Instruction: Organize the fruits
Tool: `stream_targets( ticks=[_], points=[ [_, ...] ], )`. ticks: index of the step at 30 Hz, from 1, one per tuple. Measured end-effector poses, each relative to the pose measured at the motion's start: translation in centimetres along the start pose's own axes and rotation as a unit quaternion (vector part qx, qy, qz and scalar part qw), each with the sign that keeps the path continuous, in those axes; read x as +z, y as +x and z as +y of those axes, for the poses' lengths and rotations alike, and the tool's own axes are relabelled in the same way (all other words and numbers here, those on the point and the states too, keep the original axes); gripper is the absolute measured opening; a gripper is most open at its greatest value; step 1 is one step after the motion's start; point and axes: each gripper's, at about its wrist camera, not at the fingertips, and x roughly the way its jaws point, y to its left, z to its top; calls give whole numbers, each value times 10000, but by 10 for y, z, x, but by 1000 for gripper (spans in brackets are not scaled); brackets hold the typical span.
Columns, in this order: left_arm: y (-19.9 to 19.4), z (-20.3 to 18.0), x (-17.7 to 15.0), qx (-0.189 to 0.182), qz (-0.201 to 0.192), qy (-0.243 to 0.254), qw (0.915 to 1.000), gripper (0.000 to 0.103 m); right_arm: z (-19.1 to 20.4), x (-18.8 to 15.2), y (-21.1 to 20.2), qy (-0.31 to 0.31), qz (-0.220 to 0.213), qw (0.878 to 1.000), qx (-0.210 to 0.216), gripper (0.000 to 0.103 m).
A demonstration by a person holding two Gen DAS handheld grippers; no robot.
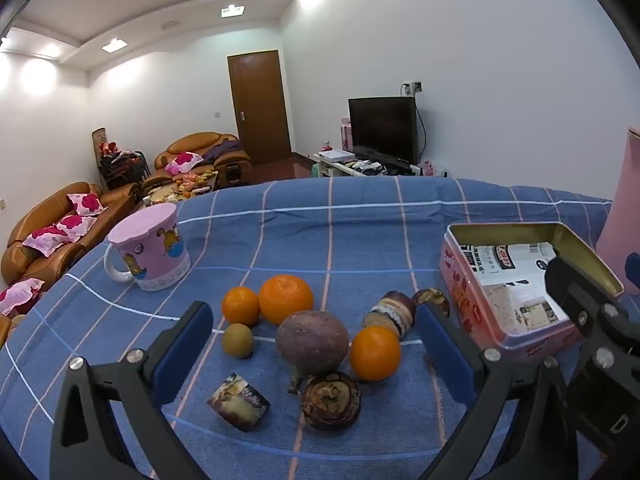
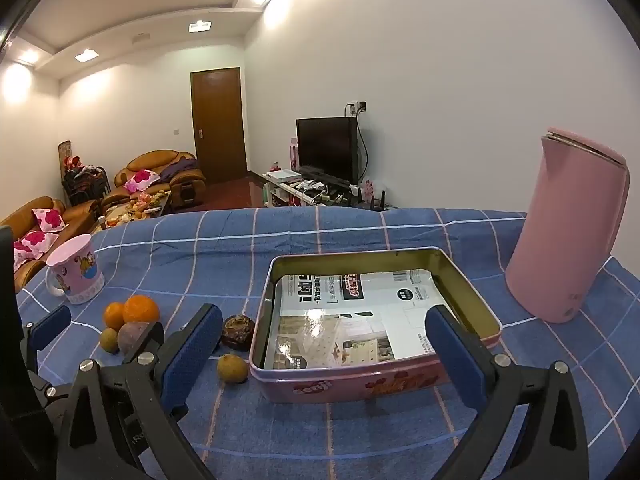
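Note:
The fruit lies in a loose group on the blue checked cloth [image 1: 360, 232]. There are three oranges [image 1: 285, 299] [image 1: 240, 306] [image 1: 375, 353], a purple passion fruit [image 1: 312, 342], a small brown-green fruit [image 1: 238, 341], and several dark, dried or cut pieces [image 1: 331, 400]. My left gripper [image 1: 312, 310] hovers over the group, open, with nothing pressed between its blue pads. An open pink tin [image 2: 360, 384] lined with printed paper stands to the right. My right gripper [image 2: 324, 314] is open in front of the tin, holding nothing. A small yellow-brown fruit [image 2: 232, 368] lies beside the tin's left corner.
A pink cartoon mug [image 1: 150, 252] stands at the back left of the fruit. A tall pink kettle [image 2: 568, 232] stands right of the tin. Beyond the table edge are orange sofas, a door and a television.

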Motion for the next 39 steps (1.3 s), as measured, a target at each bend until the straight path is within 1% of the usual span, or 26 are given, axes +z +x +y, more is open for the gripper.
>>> stream_targets(
  ticks=[3, 9, 10, 13, 14, 19, 39],
  points=[
    [0, 0, 0, -38, -8, -28, 10000, 103, 0, 0, 0, 29, -37, 10000, -1, 102],
    [2, 0, -1, -82, 129, -58, 9999, 103, 4, -4, -3, 45, -4, 10000, 35, 102],
    [7, -1, 0, -111, 147, -56, 9998, 103, 5, -5, -4, 37, -14, 10000, 33, 102],
    [9, -4, -1, -47, 118, -50, 9999, 103, 6, -7, -6, 25, -14, 10000, 33, 102],
    [2, -3, -1, -101, 79, -50, 9999, 103, 3, -3, 2, 36, 54, 10000, 58, 102],
    [-1, -3, -1, -96, 56, -40, 9999, 103, 2, -3, 3, 52, 75, 9999, 71, 102],
    [0, 1, -1, -65, 113, -77, 9999, 103, 1, -6, 10, 24, 126, 9999, 95, 102]
  ],
)
